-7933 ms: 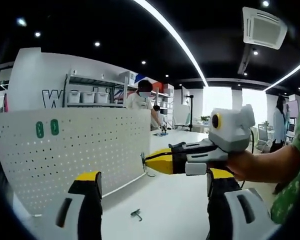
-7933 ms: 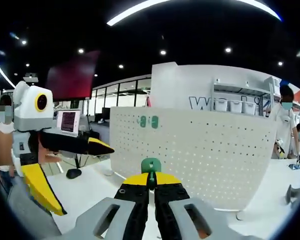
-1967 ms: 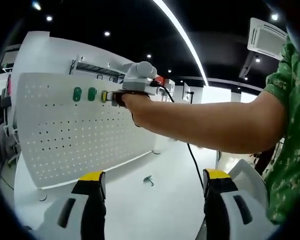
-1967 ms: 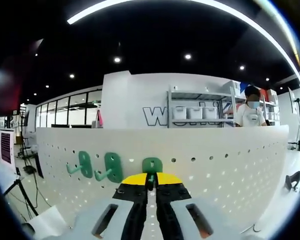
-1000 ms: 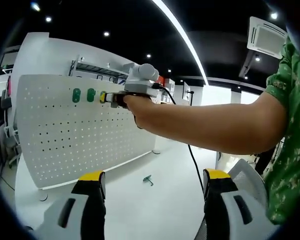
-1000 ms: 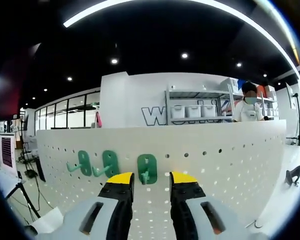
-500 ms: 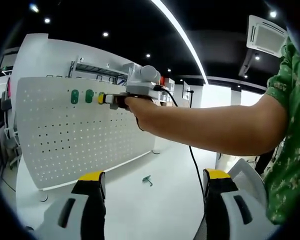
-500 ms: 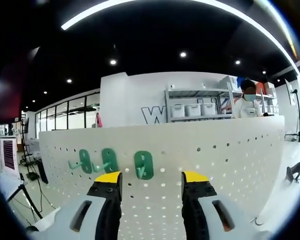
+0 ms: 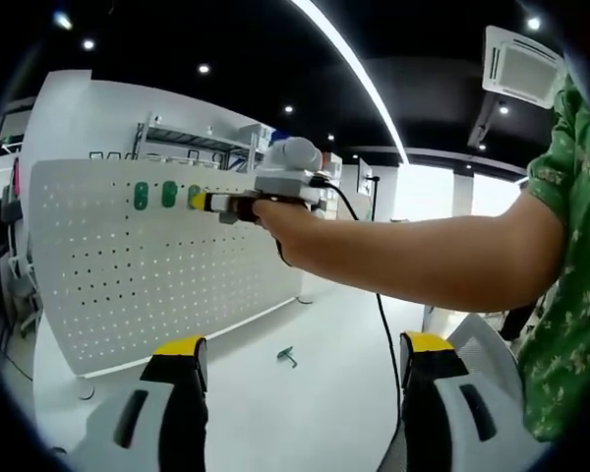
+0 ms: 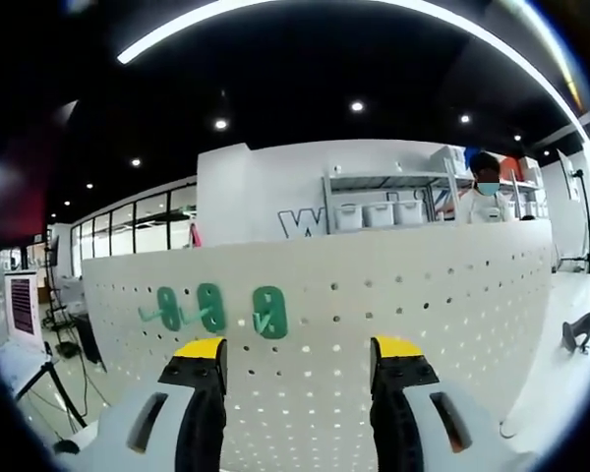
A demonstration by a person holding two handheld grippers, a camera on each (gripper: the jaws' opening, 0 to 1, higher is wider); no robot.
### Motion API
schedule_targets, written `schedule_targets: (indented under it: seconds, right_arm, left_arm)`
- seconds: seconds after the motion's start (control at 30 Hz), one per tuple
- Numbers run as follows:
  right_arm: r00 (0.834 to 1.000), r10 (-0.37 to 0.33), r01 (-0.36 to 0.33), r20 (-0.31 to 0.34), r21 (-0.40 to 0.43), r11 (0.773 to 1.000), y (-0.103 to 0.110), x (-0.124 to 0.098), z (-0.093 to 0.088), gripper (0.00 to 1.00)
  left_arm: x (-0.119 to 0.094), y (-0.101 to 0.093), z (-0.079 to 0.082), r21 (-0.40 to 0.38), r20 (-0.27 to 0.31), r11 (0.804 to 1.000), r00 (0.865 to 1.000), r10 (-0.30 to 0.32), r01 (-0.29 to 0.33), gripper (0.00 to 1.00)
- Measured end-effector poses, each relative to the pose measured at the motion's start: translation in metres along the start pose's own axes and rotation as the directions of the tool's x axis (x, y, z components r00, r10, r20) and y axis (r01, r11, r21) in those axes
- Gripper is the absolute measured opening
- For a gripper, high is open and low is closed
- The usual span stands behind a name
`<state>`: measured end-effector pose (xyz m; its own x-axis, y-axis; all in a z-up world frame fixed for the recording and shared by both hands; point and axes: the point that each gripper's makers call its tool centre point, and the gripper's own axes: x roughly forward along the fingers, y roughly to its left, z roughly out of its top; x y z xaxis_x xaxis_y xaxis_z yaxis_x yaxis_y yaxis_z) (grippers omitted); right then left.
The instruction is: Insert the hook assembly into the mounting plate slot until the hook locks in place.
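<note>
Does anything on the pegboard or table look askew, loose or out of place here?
One small hook lies loose on the white table in front of the pegboard, not mounted. The three green hooks sit in a row on the board, evenly upright. Both grippers are open and empty: right gripper, left gripper.

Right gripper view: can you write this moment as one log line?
right gripper: open, off hook | third green plastic hook: mounted on white perforated pegboard beside two others | left gripper: open, low
</note>
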<state>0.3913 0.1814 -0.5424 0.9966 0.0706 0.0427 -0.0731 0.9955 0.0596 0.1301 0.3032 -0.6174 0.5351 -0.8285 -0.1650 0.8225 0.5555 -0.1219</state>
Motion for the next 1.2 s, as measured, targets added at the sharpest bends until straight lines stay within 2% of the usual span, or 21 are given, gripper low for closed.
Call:
schedule_targets:
  seconds: [0.57, 1.0, 1.2]
  right_arm:
    - [0.999, 0.051, -0.051, -0.020, -0.026, 0.998, -0.008, -0.048, -0.017, 0.60]
    - [0.995, 0.098, -0.099, -0.020, -0.024, 0.995, -0.014, -0.098, -0.021, 0.61]
    - [0.989, 0.145, -0.145, -0.023, -0.029, 0.989, -0.009, -0.125, -0.023, 0.61]
  left_arm:
    - [0.000, -0.017, 0.006, 0.013, 0.007, 1.000, 1.000, 0.014, -0.014, 0.83]
    - [0.006, -0.035, 0.004, 0.010, 0.003, 1.000, 1.000, 0.004, -0.004, 0.83]
    - [0.008, -0.043, 0.005, 0.015, 0.003, 1.000, 1.000, 0.004, -0.004, 0.83]
